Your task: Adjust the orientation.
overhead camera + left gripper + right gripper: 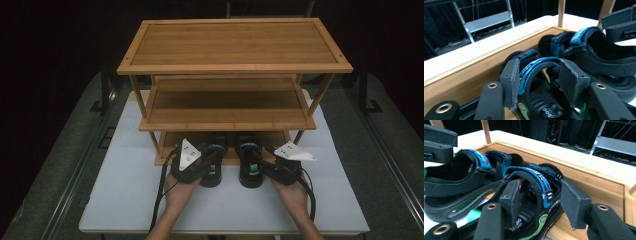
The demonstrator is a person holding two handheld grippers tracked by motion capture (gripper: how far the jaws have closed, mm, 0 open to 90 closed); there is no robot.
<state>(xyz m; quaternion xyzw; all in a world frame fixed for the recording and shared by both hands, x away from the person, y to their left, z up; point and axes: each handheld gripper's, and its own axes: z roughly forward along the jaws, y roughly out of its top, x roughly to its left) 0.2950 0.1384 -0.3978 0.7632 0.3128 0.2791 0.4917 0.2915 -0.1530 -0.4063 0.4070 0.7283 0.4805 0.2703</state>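
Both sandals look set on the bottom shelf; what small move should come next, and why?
Probably draw both grippers straight back. The left sandal and right sandal rest with toes on the bottom shelf, and the left gripper and right gripper stand open around their heel straps.

Low headroom: middle shelf (227, 107) overhangs the bottom shelf (272, 137). Two sandals (214, 157) (250, 159) block its front centre, side by side with a narrow gap. Corner posts (154, 142) (299, 136) bound the sides. Tabletop (125, 200) beside the hands is open.
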